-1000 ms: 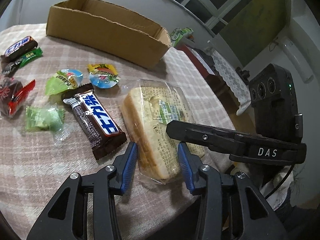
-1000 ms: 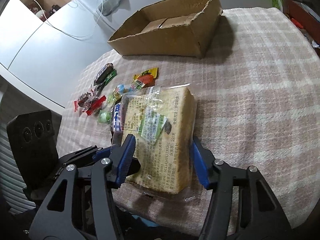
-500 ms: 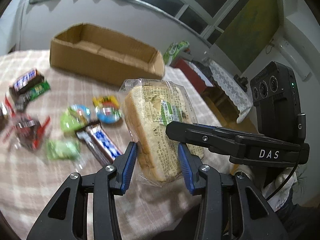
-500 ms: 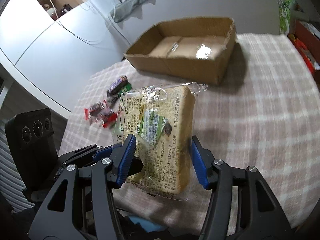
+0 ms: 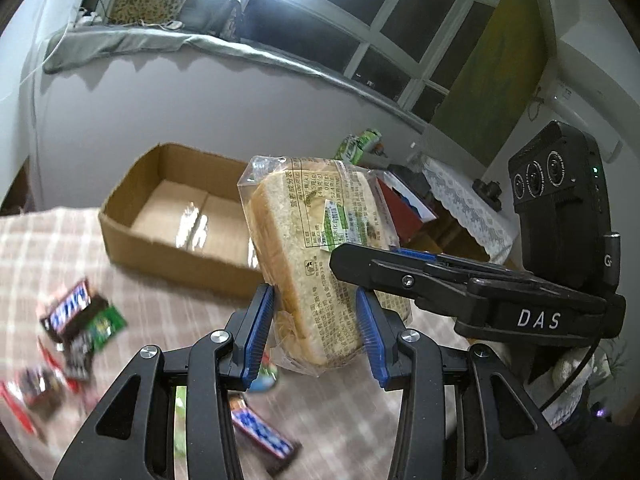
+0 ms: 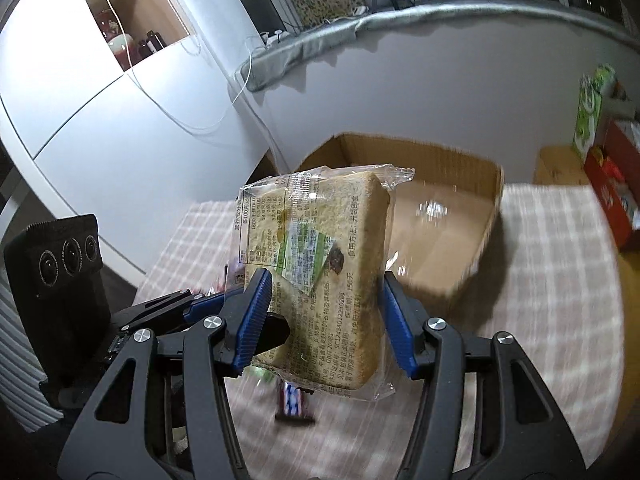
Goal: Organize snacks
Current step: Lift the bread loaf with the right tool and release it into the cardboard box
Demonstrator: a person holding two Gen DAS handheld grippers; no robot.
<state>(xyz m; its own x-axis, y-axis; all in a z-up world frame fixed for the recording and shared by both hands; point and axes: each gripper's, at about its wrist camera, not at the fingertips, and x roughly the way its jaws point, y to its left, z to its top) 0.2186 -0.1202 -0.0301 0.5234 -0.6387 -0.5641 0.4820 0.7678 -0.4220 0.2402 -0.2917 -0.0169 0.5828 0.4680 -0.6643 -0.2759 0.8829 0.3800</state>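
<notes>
One cardboard box sits open at my table's far edge. Both my claws, left gripper and right gripper, clamp one bagged bread loaf aloft before it. Perhaps five blurred candy bars lie along the left edge.

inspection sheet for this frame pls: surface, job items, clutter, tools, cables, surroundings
Surface: table under a checked cloth.
Job's things: bagged bread held in the air by both tools, near the open cardboard box; nothing seen inside the box. Snickers bar, green packet, red-wrapped candy and a blue-and-white bar lie on the cloth.
Clutter: nothing seen beyond the loose snacks.
Grippers: left tool and right tool are both closed on the bread.
Cables: white cord runs down the cabinet wall.
Surroundings: windows, white cabinet, red box off to the side.
</notes>
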